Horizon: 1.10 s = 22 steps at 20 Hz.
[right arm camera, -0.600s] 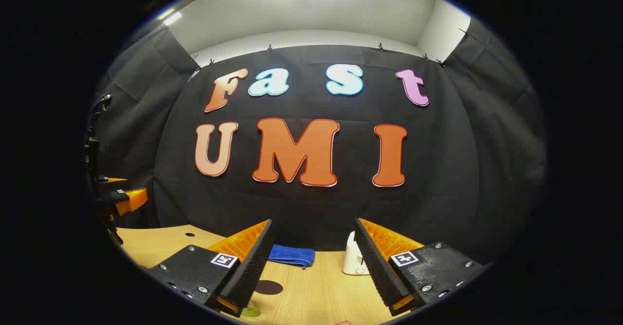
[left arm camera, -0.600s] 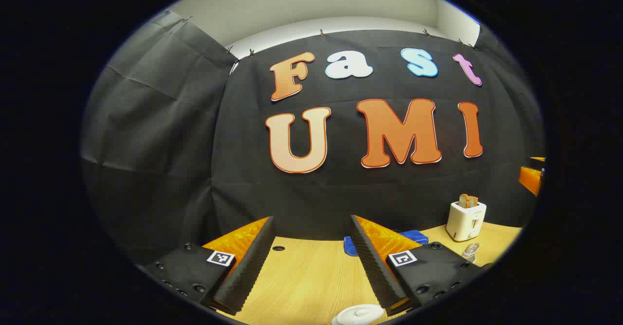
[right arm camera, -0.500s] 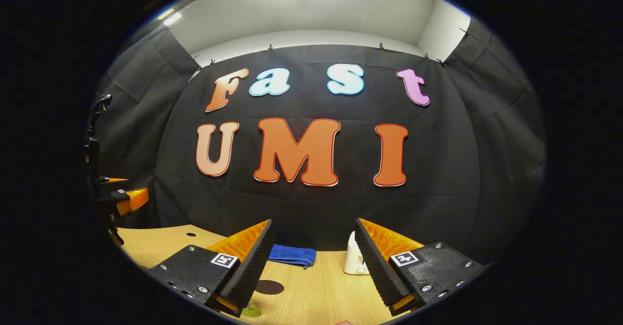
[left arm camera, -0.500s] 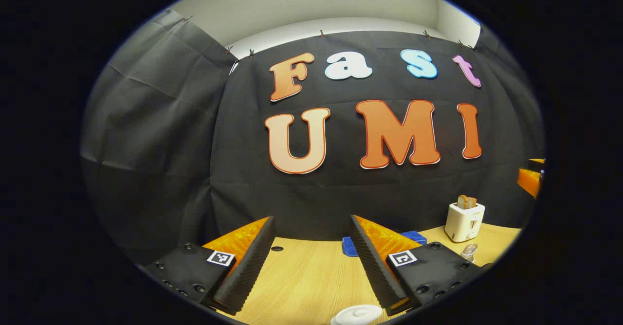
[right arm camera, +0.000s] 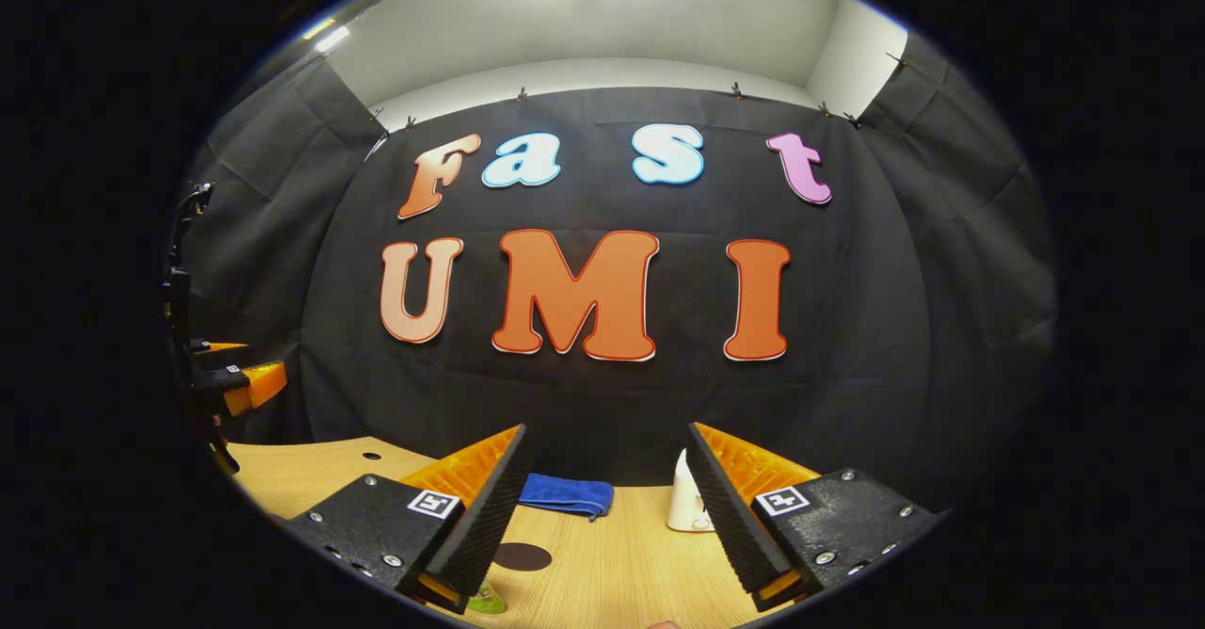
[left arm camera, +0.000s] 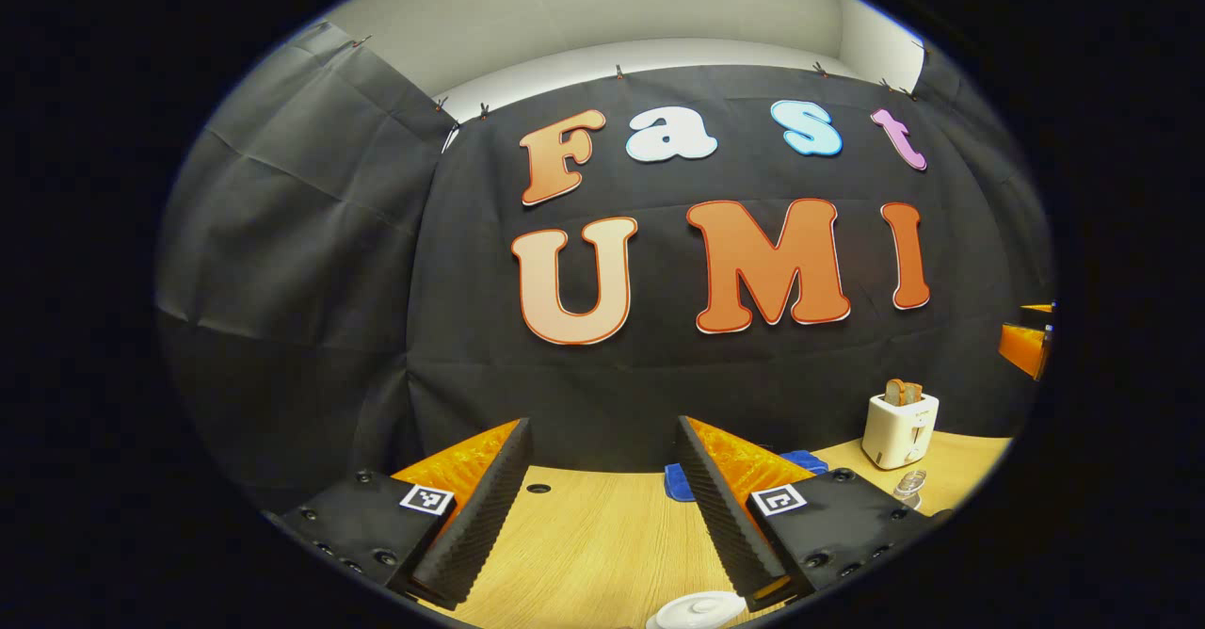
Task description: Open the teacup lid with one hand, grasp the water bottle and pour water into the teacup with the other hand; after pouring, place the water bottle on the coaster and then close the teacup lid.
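Right now I have both grippers held level above the wooden surface [left arm camera: 593, 544], pointing at the booth wall: the left gripper [left arm camera: 602, 507] has its jaws spread wide with nothing between them, and the teacup lid [left arm camera: 698, 610] sits just below its right finger. My right gripper [right arm camera: 602, 507] is equally wide apart and empty, with the dark coaster [right arm camera: 522, 556] near its left finger, a blue cloth [right arm camera: 565, 494] farther back, and a white toaster [left arm camera: 900, 429] on the surface.

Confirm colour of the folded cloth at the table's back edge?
Blue. The folded blue cloth shows best in the right gripper view, lying on the light wooden table.
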{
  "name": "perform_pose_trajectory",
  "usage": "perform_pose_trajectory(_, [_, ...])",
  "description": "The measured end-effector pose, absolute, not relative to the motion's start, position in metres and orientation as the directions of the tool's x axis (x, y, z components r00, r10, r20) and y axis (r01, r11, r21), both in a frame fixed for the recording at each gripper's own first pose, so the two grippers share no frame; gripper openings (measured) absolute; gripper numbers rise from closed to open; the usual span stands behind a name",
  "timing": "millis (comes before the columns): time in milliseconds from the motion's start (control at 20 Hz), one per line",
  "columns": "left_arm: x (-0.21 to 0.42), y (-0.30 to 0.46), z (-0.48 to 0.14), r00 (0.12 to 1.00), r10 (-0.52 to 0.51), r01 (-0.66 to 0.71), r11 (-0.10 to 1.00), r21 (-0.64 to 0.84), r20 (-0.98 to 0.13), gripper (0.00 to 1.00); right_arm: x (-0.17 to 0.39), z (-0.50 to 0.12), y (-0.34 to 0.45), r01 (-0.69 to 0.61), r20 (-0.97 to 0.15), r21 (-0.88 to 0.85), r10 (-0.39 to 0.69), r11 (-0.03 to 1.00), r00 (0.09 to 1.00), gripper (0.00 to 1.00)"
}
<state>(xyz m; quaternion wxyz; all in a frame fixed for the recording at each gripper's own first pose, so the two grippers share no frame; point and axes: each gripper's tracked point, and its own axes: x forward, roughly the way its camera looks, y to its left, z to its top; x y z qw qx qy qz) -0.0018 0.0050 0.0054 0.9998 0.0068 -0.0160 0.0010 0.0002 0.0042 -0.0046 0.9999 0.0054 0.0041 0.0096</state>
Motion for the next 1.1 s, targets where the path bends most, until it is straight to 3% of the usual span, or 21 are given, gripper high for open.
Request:
perform_pose_trajectory(450, [0.001, -0.001, -0.002, 0.999, -0.035, 0.035, 0.999, -0.026, 0.012, 0.99, -0.001, -0.004, 0.013, -0.043, 0.007, 0.012, 0.043, 0.999, 0.999, 0.98])
perform_pose_trajectory(1100, [-0.014, -0.041, -0.108, 0.963, -0.186, 0.17, 0.981, -0.093, -0.196, 0.98, -0.026, -0.069, 0.052, -0.211, -0.1, 0.058, 0.216, 0.976, 0.971, 0.98])
